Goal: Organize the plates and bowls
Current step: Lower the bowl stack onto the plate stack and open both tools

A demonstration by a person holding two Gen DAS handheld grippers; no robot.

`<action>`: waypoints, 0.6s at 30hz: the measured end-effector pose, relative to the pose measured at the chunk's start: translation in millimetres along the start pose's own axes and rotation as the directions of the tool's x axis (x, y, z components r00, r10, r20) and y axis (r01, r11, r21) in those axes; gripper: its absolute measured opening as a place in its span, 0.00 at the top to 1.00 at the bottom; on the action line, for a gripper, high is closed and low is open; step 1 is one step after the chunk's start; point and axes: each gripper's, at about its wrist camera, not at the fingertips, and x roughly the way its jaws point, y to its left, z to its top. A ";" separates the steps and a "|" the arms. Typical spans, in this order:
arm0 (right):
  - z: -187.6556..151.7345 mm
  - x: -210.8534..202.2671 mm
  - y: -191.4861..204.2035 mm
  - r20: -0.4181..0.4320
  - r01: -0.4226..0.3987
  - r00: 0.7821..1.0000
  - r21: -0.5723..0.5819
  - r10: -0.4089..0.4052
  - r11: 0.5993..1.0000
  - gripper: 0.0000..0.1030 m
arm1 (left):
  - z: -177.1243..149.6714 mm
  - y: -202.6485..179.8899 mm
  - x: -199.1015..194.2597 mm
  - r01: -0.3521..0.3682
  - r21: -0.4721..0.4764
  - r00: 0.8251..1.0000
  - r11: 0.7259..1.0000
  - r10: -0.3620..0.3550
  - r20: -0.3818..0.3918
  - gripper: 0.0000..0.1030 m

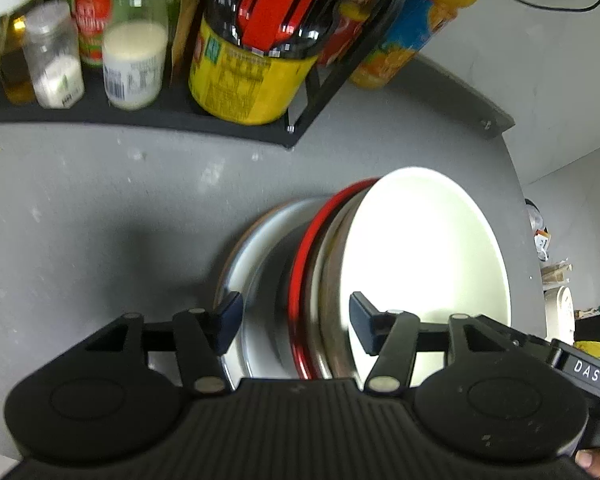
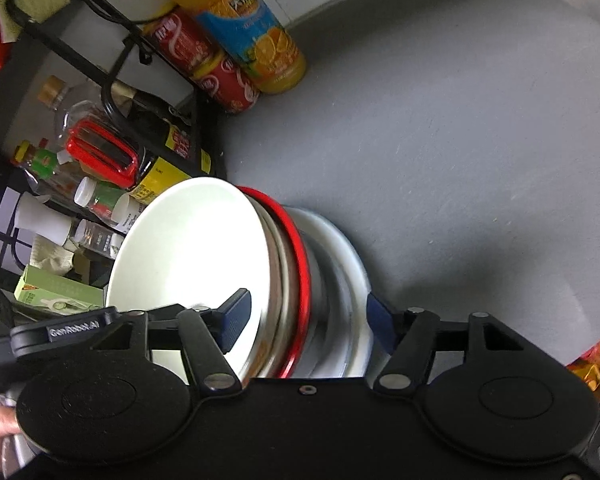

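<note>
While both tools grip one stack [image 1: 324, 280]: left tool [image 1: 296, 320], right tool [image 2: 308, 320]; one white bowl [image 1: 424, 264], one red-rimmed dish [image 1: 300, 272].

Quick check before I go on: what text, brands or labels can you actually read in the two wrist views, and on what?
"DAS": white tag on the right gripper, seen from the left wrist.
"GenRobot.AI": tag on the left gripper, seen from the right wrist.
Orange juice bottle, red cans, yellow-labelled bottle and spice jars: print too blurred to read.
</note>
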 end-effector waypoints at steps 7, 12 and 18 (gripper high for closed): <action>-7.6 -26.0 -9.0 0.076 0.014 0.997 -0.008 -0.013 1.000 0.22 | -4.6 -12.0 -20.8 -0.056 0.045 0.997 0.997 0.053 0.060 0.41; -19.7 -55.1 -20.0 0.133 0.021 0.991 0.014 -0.023 1.000 0.19 | -15.1 -29.2 -40.7 -0.070 0.060 0.994 0.996 0.065 0.089 0.32; -39.4 -95.7 -24.7 0.210 0.053 0.976 -0.005 -0.051 0.999 0.08 | -38.5 -47.3 -67.6 -0.061 0.091 0.991 0.994 0.050 0.122 0.31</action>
